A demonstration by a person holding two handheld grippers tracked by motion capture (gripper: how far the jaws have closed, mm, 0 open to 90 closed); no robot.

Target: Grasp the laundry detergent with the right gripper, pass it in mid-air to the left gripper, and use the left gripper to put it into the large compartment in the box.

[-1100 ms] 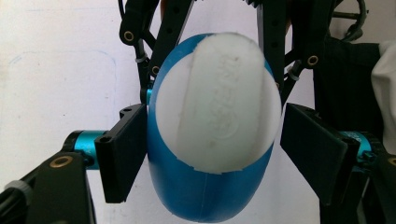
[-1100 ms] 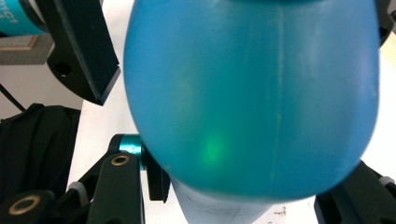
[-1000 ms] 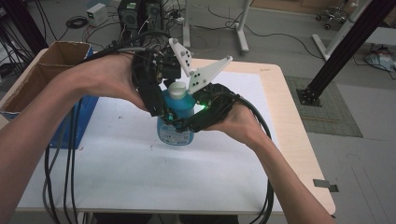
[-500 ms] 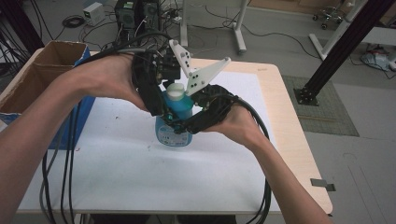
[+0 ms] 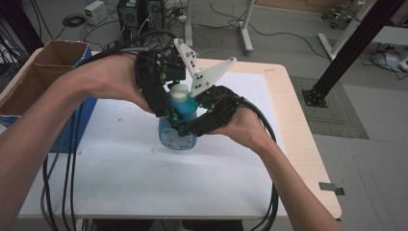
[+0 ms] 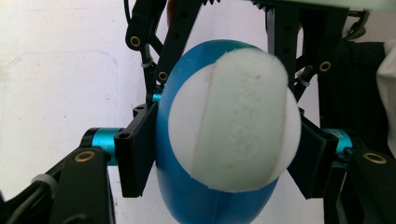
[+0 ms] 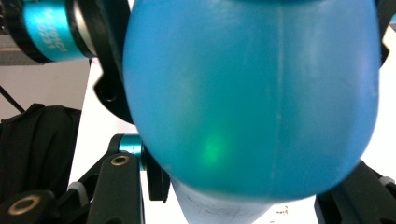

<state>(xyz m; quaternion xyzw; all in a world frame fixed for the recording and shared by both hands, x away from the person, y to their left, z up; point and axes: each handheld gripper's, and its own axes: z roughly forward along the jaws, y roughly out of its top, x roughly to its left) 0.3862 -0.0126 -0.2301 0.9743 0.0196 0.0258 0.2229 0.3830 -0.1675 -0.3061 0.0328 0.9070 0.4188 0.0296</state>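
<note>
A blue bottle [image 5: 177, 135] with a white cap [image 5: 179, 90] stands upright on the white mat [image 5: 144, 183] at mid-table. My right gripper [image 5: 186, 123] comes in from the right and is shut on the bottle's body [image 7: 252, 93], which bulges between its jaws in the right gripper view. My left gripper [image 5: 177, 99] reaches down over the top. Its jaws have just been closing, with the cap [image 6: 233, 121] between them. In the left gripper view the pads [image 6: 137, 149] lie against the cap's sides, and the blue shoulder shows beneath.
An open cardboard box [image 5: 43, 67] and a blue bin [image 5: 67, 134] sit at the table's left edge. Black cables [image 5: 53, 183] trail from both grippers toward the near edge. A black frame post [image 5: 346, 53] stands on the floor at the right.
The left gripper's jaws have drawn in around the cap. Both hands and the bottle have stayed in place.
</note>
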